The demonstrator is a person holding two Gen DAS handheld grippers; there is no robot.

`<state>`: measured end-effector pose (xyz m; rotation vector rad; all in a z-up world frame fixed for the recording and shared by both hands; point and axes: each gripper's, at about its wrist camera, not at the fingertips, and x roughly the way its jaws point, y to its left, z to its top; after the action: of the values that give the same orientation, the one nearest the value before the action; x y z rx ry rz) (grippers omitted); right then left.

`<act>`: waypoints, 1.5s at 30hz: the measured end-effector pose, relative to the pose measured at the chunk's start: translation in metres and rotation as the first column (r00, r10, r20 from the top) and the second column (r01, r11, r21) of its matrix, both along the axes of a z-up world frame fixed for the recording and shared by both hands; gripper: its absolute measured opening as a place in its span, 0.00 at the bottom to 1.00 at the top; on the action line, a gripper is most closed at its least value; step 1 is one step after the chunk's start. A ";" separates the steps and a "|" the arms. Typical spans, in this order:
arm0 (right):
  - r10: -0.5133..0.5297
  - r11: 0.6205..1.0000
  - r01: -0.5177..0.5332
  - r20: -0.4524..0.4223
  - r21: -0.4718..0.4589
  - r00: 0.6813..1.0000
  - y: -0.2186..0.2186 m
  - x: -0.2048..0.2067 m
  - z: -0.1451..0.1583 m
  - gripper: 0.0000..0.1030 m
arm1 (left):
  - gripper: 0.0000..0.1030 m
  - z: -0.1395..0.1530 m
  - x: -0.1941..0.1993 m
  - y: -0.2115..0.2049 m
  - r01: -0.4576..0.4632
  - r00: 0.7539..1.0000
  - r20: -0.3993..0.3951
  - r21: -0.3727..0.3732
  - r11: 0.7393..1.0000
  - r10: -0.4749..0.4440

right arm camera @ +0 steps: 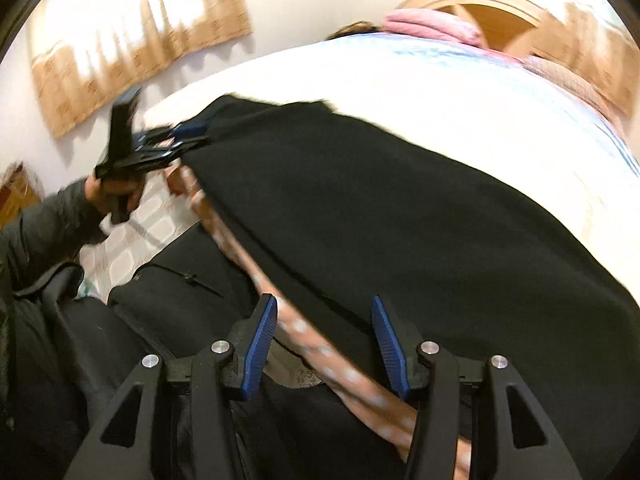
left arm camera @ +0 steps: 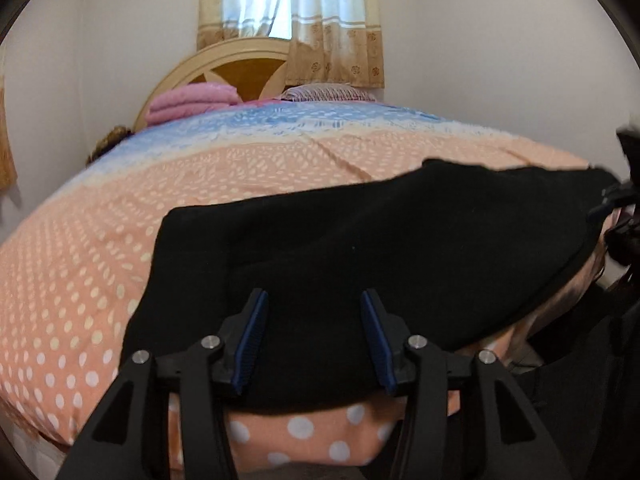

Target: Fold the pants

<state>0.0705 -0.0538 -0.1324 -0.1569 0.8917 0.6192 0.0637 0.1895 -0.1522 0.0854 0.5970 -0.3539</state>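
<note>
Both claws stood open with nothing between their pads: the left gripper (left arm camera: 314, 334) hung over the near end of the black pants (left arm camera: 360, 248), and the right gripper (right arm camera: 323, 346) straddled the bed's edge at the other end. The pants lay flat along the near edge of the polka-dot bedspread (left arm camera: 100, 272), stretching from about 7 o'clock to 3 o'clock in the left wrist view. In the right wrist view the left gripper (right arm camera: 176, 142) showed at 10 o'clock, at the pants' far corner.

The likely trouble was the edge. One long side of the pants ran right along the mattress edge, so a careless pinch could drag cloth over it and pull the pants floorward. The bedspread lay directly beneath, so a deep bite could catch both layers. Black on black also hid the seams, making uneven folds easy.
</note>
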 end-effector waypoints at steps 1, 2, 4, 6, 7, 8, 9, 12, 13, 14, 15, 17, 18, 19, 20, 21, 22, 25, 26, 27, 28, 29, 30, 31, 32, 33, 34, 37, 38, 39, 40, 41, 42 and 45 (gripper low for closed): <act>-0.031 0.999 0.031 -0.001 0.012 1.000 -0.011 0.000 0.002 0.50 | 0.50 0.005 0.000 0.001 -0.007 1.000 0.005 -0.009 1.000 0.007; -0.081 0.996 0.081 0.000 0.028 0.997 -0.027 0.001 0.005 0.50 | 0.52 0.010 0.000 0.001 -0.009 1.000 0.015 -0.013 1.000 0.009; -0.158 0.986 0.157 0.013 0.049 0.987 -0.051 -0.001 0.013 0.50 | 0.66 0.024 0.001 -0.007 -0.008 0.999 0.050 -0.033 0.999 0.009; -0.257 0.964 0.253 0.040 0.082 0.966 -0.087 -0.006 0.027 0.50 | 0.70 0.037 0.004 -0.019 0.008 0.997 0.079 -0.054 0.999 -0.004; -0.319 0.944 0.312 0.053 0.102 0.946 -0.109 -0.010 0.035 0.50 | 0.70 0.042 0.008 -0.026 0.026 0.996 0.088 -0.066 0.997 -0.020; -0.369 0.926 0.361 0.065 0.111 0.927 -0.129 -0.013 0.043 0.50 | 0.70 0.048 0.012 -0.036 0.049 0.995 0.096 -0.080 0.996 -0.042; -0.421 0.904 0.411 0.079 0.116 0.904 -0.148 -0.016 0.050 0.50 | 0.71 0.053 0.015 -0.046 0.070 0.993 0.100 -0.087 0.994 -0.061; -0.612 0.790 0.600 0.107 0.127 0.783 -0.213 -0.029 0.071 0.50 | 0.72 0.062 0.024 -0.078 0.153 0.985 0.104 -0.117 0.981 -0.141; -0.666 0.745 0.653 0.105 0.133 0.738 -0.234 -0.032 0.077 0.50 | 0.73 0.062 0.027 -0.089 0.176 0.981 0.102 -0.115 0.978 -0.165; -0.722 0.691 0.708 0.102 0.145 0.684 -0.258 -0.036 0.082 0.50 | 0.73 0.061 0.029 -0.102 0.202 0.976 0.099 -0.106 0.974 -0.192; -0.772 0.635 0.755 0.089 0.162 0.629 -0.283 -0.041 0.087 0.50 | 0.73 0.059 0.030 -0.112 0.224 0.972 0.098 -0.099 0.970 -0.214; -0.834 0.545 0.815 0.027 0.198 0.551 -0.324 -0.045 0.089 0.50 | 0.73 0.053 0.032 -0.129 0.256 0.965 0.083 -0.090 0.962 -0.249; -0.849 0.509 0.831 -0.026 0.224 0.527 -0.345 -0.044 0.088 0.50 | 0.73 0.050 0.032 -0.134 0.266 0.963 0.073 -0.089 0.960 -0.261; -0.852 0.485 0.838 -0.080 0.250 0.517 -0.360 -0.043 0.085 0.50 | 0.73 0.046 0.033 -0.139 0.275 0.961 0.063 -0.090 0.957 -0.270; -0.849 0.453 0.848 -0.157 0.277 0.505 -0.378 -0.038 0.078 0.50 | 0.73 0.041 0.033 -0.144 0.284 0.959 0.047 -0.092 0.955 -0.280; -0.842 0.433 0.855 -0.210 0.286 0.497 -0.387 -0.034 0.071 0.50 | 0.73 0.037 0.033 -0.147 0.288 0.958 0.030 -0.092 0.953 -0.287; -0.831 0.419 0.858 -0.256 0.296 0.494 -0.391 -0.030 0.065 0.50 | 0.73 0.036 0.029 -0.149 0.290 0.957 0.017 -0.091 0.953 -0.289; -0.757 0.388 0.847 -0.399 0.364 0.518 -0.407 -0.014 0.043 0.50 | 0.73 0.029 0.031 -0.151 0.286 0.957 -0.015 -0.089 0.954 -0.289; -0.742 0.392 0.845 -0.417 0.364 0.524 -0.405 -0.010 0.038 0.50 | 0.73 0.028 0.032 -0.151 0.282 0.958 -0.023 -0.089 0.955 -0.285; -0.734 0.396 0.845 -0.429 0.360 0.526 -0.404 -0.005 0.034 0.42 | 0.73 0.027 0.033 -0.151 0.277 0.959 -0.030 -0.093 0.956 -0.281; -0.732 0.403 0.844 -0.429 0.353 0.529 -0.403 -0.001 0.032 0.34 | 0.73 0.026 0.034 -0.150 0.273 0.960 -0.036 -0.097 0.957 -0.277; -0.732 0.418 0.842 -0.422 0.340 0.534 -0.401 0.003 0.031 0.24 | 0.73 0.026 0.035 -0.149 0.268 0.961 -0.041 -0.102 0.958 -0.273; -0.741 0.422 0.845 -0.411 0.329 0.531 -0.399 0.005 0.032 0.12 | 0.73 0.025 0.036 -0.148 0.264 0.962 -0.046 -0.107 0.959 -0.270; -0.749 0.423 0.845 -0.398 0.326 0.529 -0.398 0.006 0.034 0.08 | 0.73 0.025 0.037 -0.148 0.261 0.962 -0.049 -0.109 0.959 -0.267; -0.757 0.436 0.832 -0.360 0.342 0.545 -0.392 0.009 0.043 0.06 | 0.73 0.024 0.037 -0.148 0.256 0.963 -0.052 -0.111 0.960 -0.263; -0.763 0.451 0.818 -0.322 0.357 0.561 -0.390 0.007 0.051 0.03 | 0.73 0.024 0.037 -0.148 0.255 0.964 -0.053 -0.115 0.960 -0.262; -0.770 0.468 0.801 -0.274 0.372 0.577 -0.389 0.005 0.061 0.02 | 0.73 0.023 0.037 -0.148 0.254 0.964 -0.055 -0.117 0.960 -0.262; -0.783 0.498 0.764 -0.167 0.410 0.599 -0.376 0.004 0.081 0.02 | 0.73 0.021 0.036 -0.149 0.252 0.964 -0.062 -0.113 0.961 -0.260; -0.792 0.507 0.769 -0.142 0.389 0.594 -0.373 0.008 0.081 0.02 | 0.73 0.020 0.035 -0.150 0.253 0.963 -0.064 -0.112 0.961 -0.261; -0.799 0.515 0.780 -0.129 0.357 0.587 -0.371 0.011 0.079 0.02 | 0.73 0.019 0.034 -0.151 0.254 0.963 -0.064 -0.108 0.961 -0.262; -0.805 0.517 0.792 -0.129 0.325 0.579 -0.370 0.016 0.075 0.03 | 0.73 0.019 0.033 -0.151 0.254 0.963 -0.062 -0.104 0.962 -0.262; -0.819 0.508 0.815 -0.139 0.279 0.557 -0.373 0.021 0.065 0.03 | 0.73 0.019 0.033 -0.151 0.254 0.963 -0.061 -0.101 0.962 -0.261; -0.829 0.498 0.833 -0.150 0.241 0.539 -0.375 0.024 0.057 0.06 | 0.73 0.019 0.032 -0.151 0.254 0.963 -0.060 -0.102 0.962 -0.261; -0.868 0.423 0.877 -0.175 0.230 0.464 -0.390 0.013 0.043 0.53 | 0.73 0.021 0.028 -0.150 0.259 0.962 -0.056 -0.111 0.960 -0.266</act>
<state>0.0835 -0.4436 -0.0893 0.5937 0.7630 -0.2726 0.0920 0.0400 -0.1316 0.0536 0.6381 -0.6471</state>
